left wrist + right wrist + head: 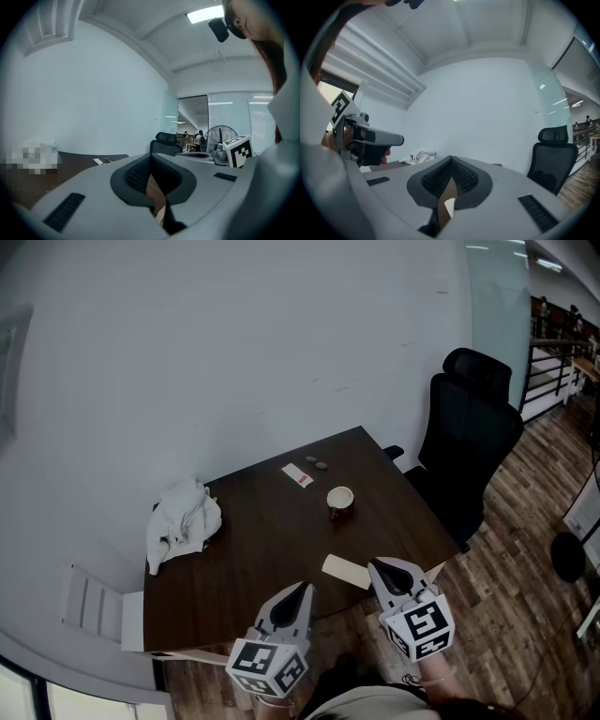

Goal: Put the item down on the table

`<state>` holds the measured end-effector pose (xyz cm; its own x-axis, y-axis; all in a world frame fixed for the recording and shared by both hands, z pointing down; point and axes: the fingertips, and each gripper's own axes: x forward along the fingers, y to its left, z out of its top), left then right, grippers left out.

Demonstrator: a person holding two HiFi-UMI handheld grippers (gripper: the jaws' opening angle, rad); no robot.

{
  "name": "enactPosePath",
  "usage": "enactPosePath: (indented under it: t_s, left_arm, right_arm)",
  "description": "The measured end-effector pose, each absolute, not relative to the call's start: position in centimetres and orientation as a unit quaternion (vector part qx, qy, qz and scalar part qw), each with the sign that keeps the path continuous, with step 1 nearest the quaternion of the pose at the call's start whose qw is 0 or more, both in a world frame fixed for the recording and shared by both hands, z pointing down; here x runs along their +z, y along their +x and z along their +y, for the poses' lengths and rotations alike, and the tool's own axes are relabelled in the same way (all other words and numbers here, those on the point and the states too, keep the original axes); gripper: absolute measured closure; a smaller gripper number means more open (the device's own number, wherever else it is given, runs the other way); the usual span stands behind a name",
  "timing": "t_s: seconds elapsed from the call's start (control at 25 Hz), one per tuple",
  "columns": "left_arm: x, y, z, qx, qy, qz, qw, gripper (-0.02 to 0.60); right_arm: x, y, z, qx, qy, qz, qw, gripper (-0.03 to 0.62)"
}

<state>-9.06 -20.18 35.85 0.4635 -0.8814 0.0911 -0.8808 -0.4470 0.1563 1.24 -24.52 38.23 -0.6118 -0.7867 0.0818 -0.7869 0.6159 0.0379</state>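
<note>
No legible text, label or number in view

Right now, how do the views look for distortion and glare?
Head view: fisheye bows the table edges; sharp, evenly lit. Left gripper view: dark circular vignette, ceiling light blown out. Right gripper view: same vignette, soft even light.

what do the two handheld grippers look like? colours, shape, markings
Both match: left gripper and right gripper are light grey moulded shells tapering to a point, with black ribbed pads. Each carries a white cube with black square markers. No cables show. The person wears a light top.
</note>
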Motion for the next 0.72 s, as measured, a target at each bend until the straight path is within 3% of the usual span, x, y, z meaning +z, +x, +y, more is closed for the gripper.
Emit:
enactPosePath:
  t_s: [0.72]
  left_arm:
    - [36.6,-9.8,-22.6,0.003,0.857,-0.505,0.100,0.561]
  right_arm:
    - [39.0,0.4,-27.2,0.014,0.447,-0.893,0.045,0.586]
